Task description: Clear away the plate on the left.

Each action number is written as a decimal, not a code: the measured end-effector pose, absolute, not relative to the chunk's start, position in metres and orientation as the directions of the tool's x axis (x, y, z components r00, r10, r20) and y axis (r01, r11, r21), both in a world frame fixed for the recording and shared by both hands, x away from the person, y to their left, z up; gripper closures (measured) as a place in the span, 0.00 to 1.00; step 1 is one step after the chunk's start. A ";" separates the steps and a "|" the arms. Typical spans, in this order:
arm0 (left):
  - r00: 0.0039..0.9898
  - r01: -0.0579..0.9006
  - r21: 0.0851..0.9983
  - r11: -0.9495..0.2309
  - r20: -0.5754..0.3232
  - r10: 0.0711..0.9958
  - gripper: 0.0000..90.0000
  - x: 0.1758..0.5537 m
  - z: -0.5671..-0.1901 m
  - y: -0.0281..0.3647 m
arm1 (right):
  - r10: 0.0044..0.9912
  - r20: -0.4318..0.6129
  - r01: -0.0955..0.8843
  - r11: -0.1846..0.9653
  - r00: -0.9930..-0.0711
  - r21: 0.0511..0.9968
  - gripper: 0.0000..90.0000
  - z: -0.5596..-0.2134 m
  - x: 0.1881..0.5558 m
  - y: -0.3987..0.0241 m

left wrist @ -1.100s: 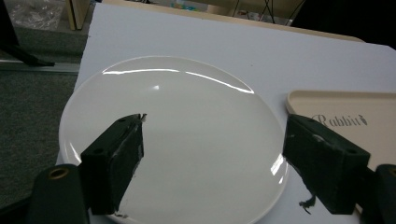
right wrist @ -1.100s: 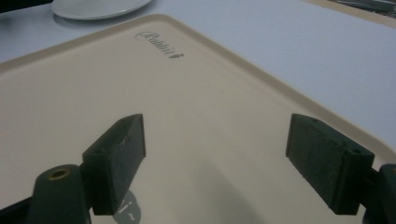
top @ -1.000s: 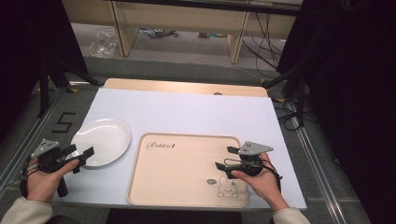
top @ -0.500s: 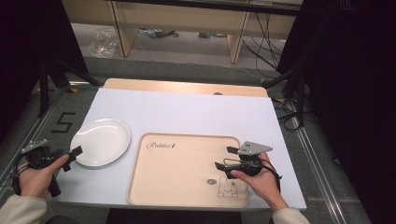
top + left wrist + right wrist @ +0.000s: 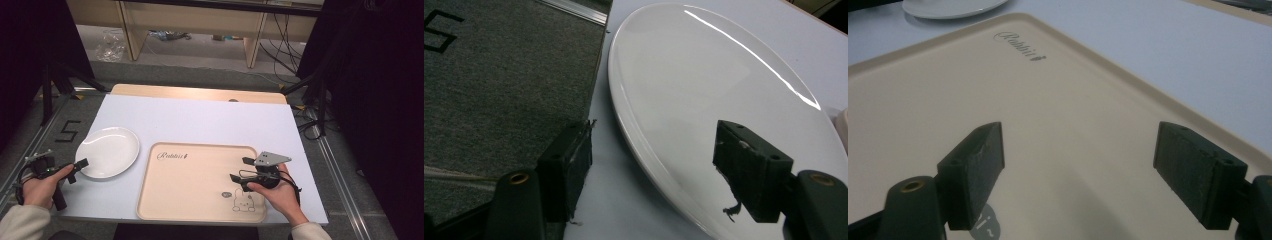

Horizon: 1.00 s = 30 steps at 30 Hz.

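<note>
We see a white table [image 5: 200, 120] with 2 things on it: a white plate [image 5: 107, 151] near the left edge and a beige tray [image 5: 195, 180] just beside it, to its right, with a small gap between them. The tray is printed with the word "Rabbit" near its far left corner and with a small rabbit drawing near its front right corner. Our left gripper [image 5: 74, 170] is held at the left front corner of the table, and its jaws stand wide apart at the rim of the plate. In the left gripper view, one jaw is over the plate [image 5: 724, 100] and the other is outside the rim, at the table edge, above the grey carpet floor [image 5: 499, 75]; we cannot tell if either jaw touches the plate. Our right gripper [image 5: 242, 169] is held over the right part of the tray, near the rabbit drawing, and it points toward the left. In the right gripper view its jaws are also wide apart with nothing between them, low above the bare tray [image 5: 1048, 130], and the plate [image 5: 948, 7] shows far off at the top. On the floor left of the table a black figure 5 [image 5: 67, 131] is marked.
</note>
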<state>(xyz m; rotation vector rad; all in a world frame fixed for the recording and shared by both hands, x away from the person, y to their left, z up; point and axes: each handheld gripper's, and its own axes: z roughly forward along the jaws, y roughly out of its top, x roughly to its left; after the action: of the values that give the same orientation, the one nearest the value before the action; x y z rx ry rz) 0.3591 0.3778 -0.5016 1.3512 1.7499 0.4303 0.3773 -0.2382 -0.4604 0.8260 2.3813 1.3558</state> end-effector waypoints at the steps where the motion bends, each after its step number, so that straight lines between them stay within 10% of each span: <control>1: -0.049 0.609 0.703 0.367 -0.428 0.902 0.36 0.360 -0.502 0.379 | 0.602 0.038 0.340 0.397 -0.797 0.852 0.24 -0.460 0.377 -0.238; 20: -0.068 0.598 0.612 0.517 -0.604 0.794 0.50 0.365 -0.508 0.386 | 0.594 0.032 0.335 0.408 -0.804 0.849 0.24 -0.460 0.377 -0.238; 30: -0.106 0.580 0.550 0.601 -0.680 0.726 0.77 0.366 -0.517 0.394 | 0.608 0.058 0.366 0.396 -0.792 0.842 0.24 -0.460 0.374 -0.236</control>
<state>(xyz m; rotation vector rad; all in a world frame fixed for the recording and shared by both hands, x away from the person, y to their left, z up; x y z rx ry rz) 0.3659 0.3943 -0.5168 1.0654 1.7882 0.1752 0.3745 -0.2359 -0.4602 0.8572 2.3966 1.3472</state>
